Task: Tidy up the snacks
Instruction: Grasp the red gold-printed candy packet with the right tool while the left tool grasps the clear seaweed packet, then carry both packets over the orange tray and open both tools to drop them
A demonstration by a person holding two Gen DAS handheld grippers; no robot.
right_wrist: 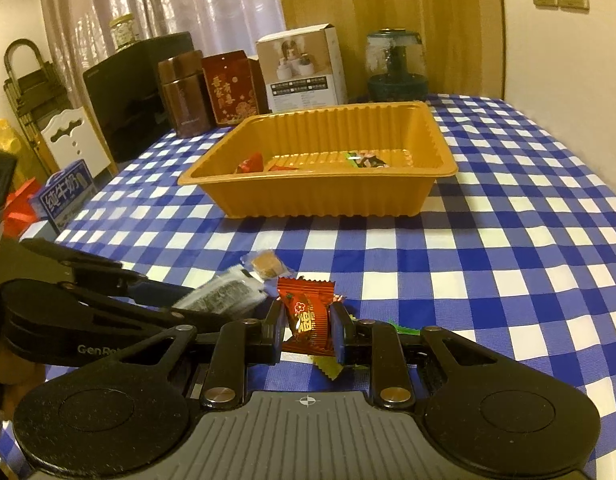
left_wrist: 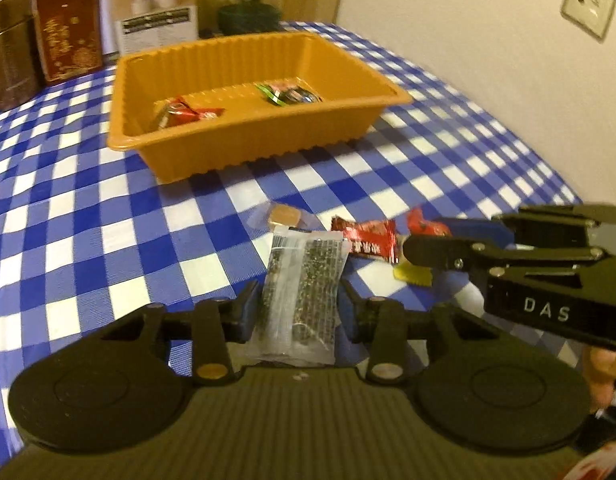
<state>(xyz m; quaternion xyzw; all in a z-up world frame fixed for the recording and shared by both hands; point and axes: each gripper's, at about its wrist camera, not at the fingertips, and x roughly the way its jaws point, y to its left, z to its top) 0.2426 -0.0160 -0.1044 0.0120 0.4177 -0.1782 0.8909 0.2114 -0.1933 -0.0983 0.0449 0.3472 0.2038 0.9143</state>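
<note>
left gripper point(left_wrist: 295, 300) clamped on clear sesame packet point(left_wrist: 299, 280), right gripper point(right_wrist: 308, 330) on red candy point(right_wrist: 310, 312), both short of orange tray point(right_wrist: 440, 168). risk: slippery film slipping mid-carry, landing outside tray; loose sweets nearby disturbed.

clear packet of dark seaweed snack point(left_wrist: 297, 292) up off the checked cloth, red wrapped candy point(right_wrist: 310, 316) upright beside it, small caramel sweet point(right_wrist: 265, 263) lying flat, orange ridged tray point(right_wrist: 332, 196) holding three wrapped snacks.
</note>
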